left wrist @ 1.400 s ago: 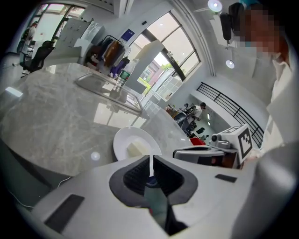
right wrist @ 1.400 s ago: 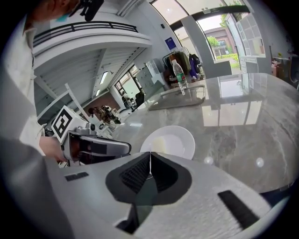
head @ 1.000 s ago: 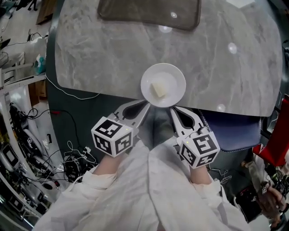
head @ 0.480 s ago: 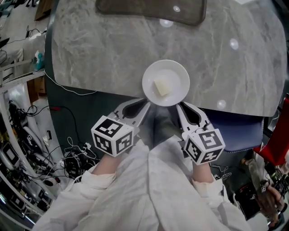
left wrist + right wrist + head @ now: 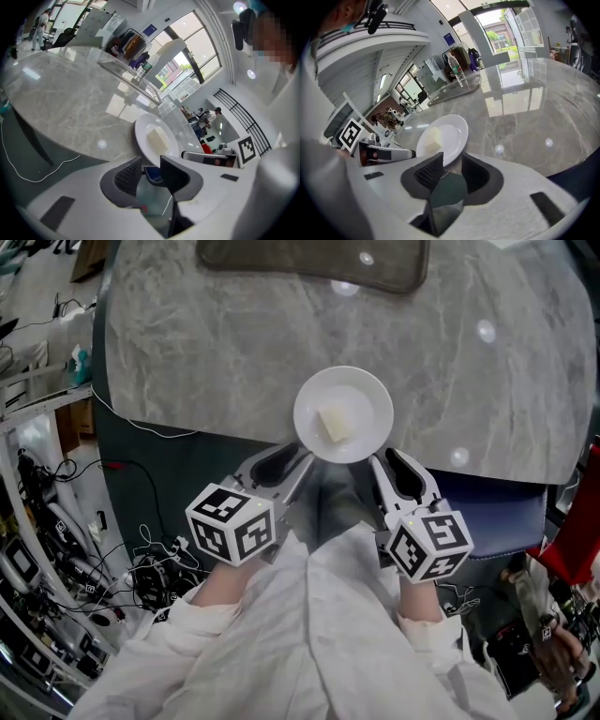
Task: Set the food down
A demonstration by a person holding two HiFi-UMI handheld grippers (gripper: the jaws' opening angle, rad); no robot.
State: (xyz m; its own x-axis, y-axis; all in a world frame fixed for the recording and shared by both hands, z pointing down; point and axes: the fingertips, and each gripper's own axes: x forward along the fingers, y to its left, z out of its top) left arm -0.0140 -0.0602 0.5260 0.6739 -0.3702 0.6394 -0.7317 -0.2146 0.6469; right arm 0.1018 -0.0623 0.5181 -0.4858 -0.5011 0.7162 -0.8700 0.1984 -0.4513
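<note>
There is one grey desk (image 5: 206,352). There is one white plate (image 5: 371,397) and one pale block of food (image 5: 333,424). There is one dark mat (image 5: 309,263). There are two grippers, the left gripper (image 5: 298,463) and the right gripper (image 5: 377,465). Each has two fingers (image 5: 125,176), so four in all. There is one clear bottle (image 5: 458,69).

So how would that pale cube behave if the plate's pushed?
The pale yellow cube lies loose on the glossy round white plate, so it may slide. Its flat faces and squat shape make rolling or tipping unlikely.
</note>
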